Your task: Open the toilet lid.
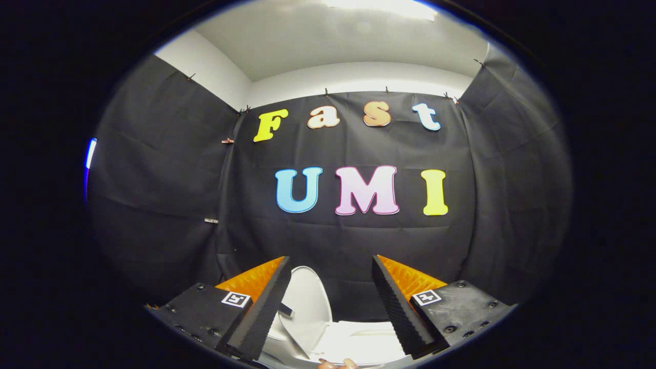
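Toilet lid (306, 297), a white oval plastic flap, looks already raised, standing between and just beyond my gripper (330, 282), whose ribbed black fingers are spread wide and grasp nothing. I judge the lifting done; only backing away from the white cistern (366, 333) remains.

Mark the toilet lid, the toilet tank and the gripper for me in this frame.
toilet lid (307, 300): gripper view, on its raised white face between the fingers.
toilet tank (366, 341): gripper view, on its flat white top.
gripper (330, 307): gripper view, midway between the open fingertips.
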The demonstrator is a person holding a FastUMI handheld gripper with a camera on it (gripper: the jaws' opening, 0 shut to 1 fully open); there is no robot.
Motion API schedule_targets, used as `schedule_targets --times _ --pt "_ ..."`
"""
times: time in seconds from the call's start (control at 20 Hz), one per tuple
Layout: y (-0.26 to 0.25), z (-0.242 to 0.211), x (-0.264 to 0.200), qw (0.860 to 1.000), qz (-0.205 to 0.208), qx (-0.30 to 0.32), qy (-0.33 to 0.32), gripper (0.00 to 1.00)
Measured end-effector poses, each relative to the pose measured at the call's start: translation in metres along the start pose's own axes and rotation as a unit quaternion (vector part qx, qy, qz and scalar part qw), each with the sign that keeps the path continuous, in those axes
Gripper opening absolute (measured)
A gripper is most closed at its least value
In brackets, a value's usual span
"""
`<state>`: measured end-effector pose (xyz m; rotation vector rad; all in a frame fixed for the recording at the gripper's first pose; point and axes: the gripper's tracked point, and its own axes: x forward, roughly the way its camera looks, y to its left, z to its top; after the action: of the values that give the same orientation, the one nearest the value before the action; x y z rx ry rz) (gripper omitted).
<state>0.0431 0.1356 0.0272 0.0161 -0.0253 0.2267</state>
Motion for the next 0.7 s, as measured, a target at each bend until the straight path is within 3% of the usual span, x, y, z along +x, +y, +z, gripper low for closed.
schedule_targets --times 0.7 --pt "-0.030 0.022 -0.055 0.999 -0.040 -0.009 -0.001 0.97"
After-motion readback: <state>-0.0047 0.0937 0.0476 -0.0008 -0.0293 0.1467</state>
